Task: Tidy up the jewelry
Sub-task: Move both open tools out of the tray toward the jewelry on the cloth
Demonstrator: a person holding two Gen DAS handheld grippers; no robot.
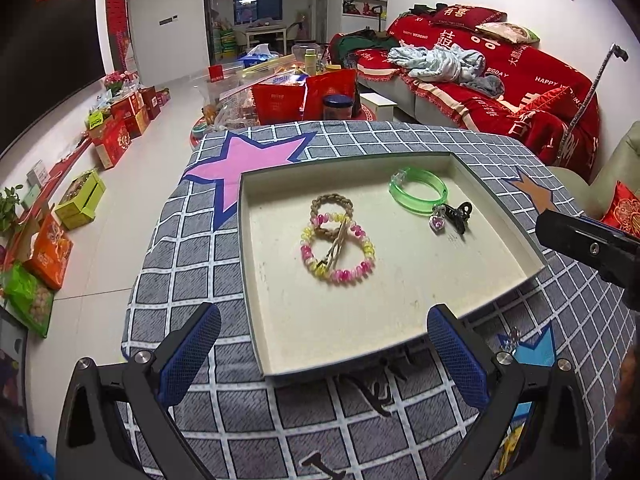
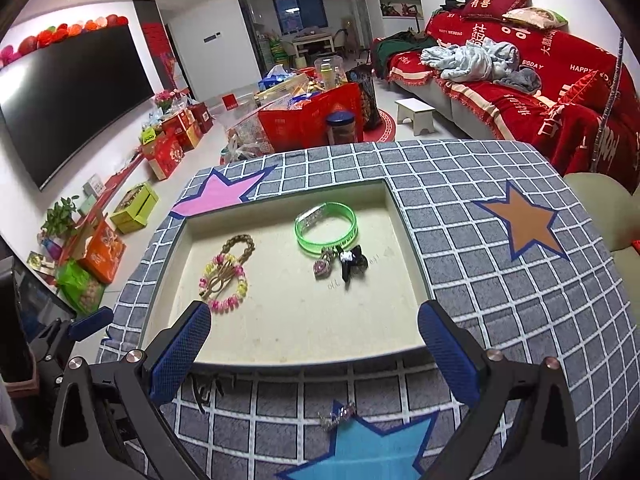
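Both the left gripper and right gripper are held wide open, nothing gripped. Bracelets are seen in the tray, frame centre.

A grey checked cloth with pink, brown and blue stars covers the table. Behind it stand red gift bags and a blue-lidded jar. A red-draped sofa carries crumpled pale blue clothes. A small white stool sits on the floor. A large dark television hangs on the left wall, with boxes lined up below.
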